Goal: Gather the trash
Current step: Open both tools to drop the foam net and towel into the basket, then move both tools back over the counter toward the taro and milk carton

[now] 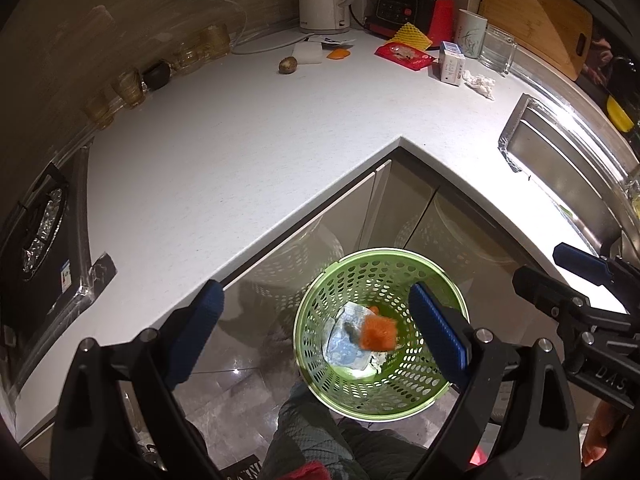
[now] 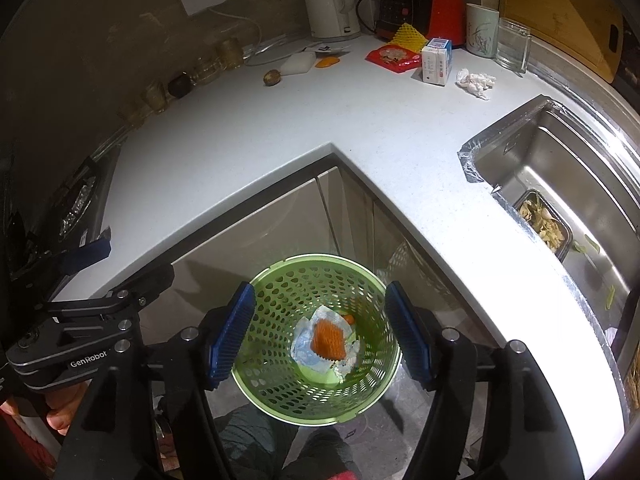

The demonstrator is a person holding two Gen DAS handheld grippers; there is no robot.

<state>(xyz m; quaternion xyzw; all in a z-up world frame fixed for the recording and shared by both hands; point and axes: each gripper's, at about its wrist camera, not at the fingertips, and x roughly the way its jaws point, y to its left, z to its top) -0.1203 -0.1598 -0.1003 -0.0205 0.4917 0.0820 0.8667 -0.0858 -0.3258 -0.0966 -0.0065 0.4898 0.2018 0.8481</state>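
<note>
Both grippers are hanging over the green bin (image 2: 320,340) on the floor, the right gripper (image 2: 320,328) with jaws apart and nothing between them, the left gripper (image 1: 316,328) gaping wide and empty too. An orange net (image 2: 328,339) is lying on paper at the bin's bottom, straight below the right jaws. The remaining trash is sitting well away across the counter (image 1: 240,152) by the back wall: a crumpled tissue (image 2: 476,80) is lying nearer the sink (image 2: 560,168), on the right gripper's side, so that hand looks better placed for it.
</note>
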